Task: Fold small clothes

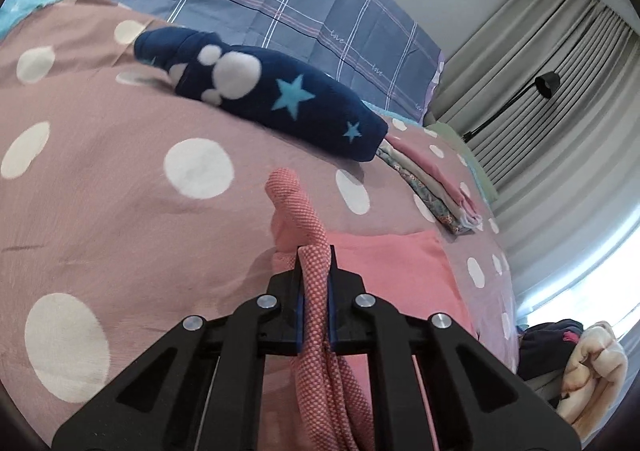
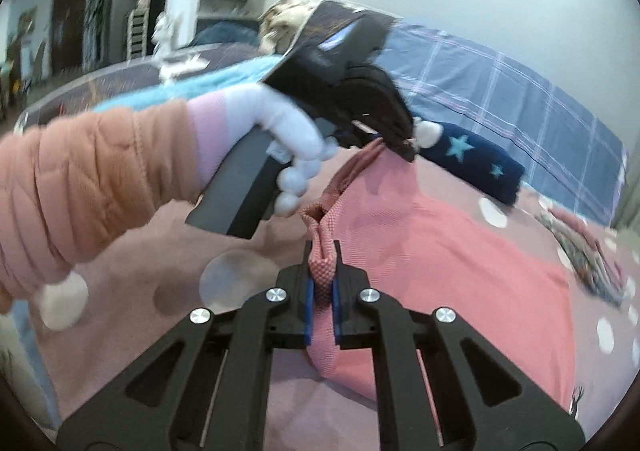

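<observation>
At the bottom centre of each wrist view, a textured hem of the pink garment (image 1: 316,275) is pinched between narrowly closed fingers: left gripper (image 1: 316,263), right gripper (image 2: 323,255). The garment's body is spread on the dotted bedspread (image 1: 120,191). Farther up, a folded navy star-print piece (image 1: 280,103) is seen before a plaid pillow (image 1: 280,3).

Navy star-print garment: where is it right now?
The navy star-print garment lies rolled on the polka-dot duvet, in front of the plaid pillow, left of the folded clothes stack in the left wrist view.
</observation>
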A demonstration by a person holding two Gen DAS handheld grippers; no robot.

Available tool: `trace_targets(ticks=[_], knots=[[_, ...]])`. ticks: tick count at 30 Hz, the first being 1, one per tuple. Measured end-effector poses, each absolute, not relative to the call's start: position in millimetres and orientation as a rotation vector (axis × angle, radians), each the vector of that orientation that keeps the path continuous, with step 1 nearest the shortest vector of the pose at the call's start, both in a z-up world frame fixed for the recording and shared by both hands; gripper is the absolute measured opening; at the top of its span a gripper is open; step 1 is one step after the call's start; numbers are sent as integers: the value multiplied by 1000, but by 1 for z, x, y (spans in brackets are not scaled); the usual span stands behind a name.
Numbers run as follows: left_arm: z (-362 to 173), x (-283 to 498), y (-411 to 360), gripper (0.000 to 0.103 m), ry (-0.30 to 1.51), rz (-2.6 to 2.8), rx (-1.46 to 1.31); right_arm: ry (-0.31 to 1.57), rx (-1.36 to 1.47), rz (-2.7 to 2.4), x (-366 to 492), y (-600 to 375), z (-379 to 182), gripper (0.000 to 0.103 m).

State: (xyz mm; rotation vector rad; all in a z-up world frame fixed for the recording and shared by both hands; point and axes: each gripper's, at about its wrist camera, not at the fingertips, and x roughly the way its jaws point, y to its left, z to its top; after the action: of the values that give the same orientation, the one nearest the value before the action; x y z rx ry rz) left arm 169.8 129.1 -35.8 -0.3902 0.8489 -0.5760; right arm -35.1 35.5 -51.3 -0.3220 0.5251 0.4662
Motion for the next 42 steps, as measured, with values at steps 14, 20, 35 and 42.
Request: trace_targets(ticks=[14, 20, 35, 42], knots=[[-17, 171, 22, 7, 893, -519, -339, 614, 103, 427, -19, -99, -45, 6], [-18, 166, -43, 7, 903, -525, -249, 608, 206, 384, -24, -158, -53, 6], [-37, 163, -173, 7, 963, -513, 21, 655, 473, 330, -30, -272, -94, 6], [-57, 160, -204, 7, 970, -473, 156, 691, 537, 349, -36, -282, -107, 6]])
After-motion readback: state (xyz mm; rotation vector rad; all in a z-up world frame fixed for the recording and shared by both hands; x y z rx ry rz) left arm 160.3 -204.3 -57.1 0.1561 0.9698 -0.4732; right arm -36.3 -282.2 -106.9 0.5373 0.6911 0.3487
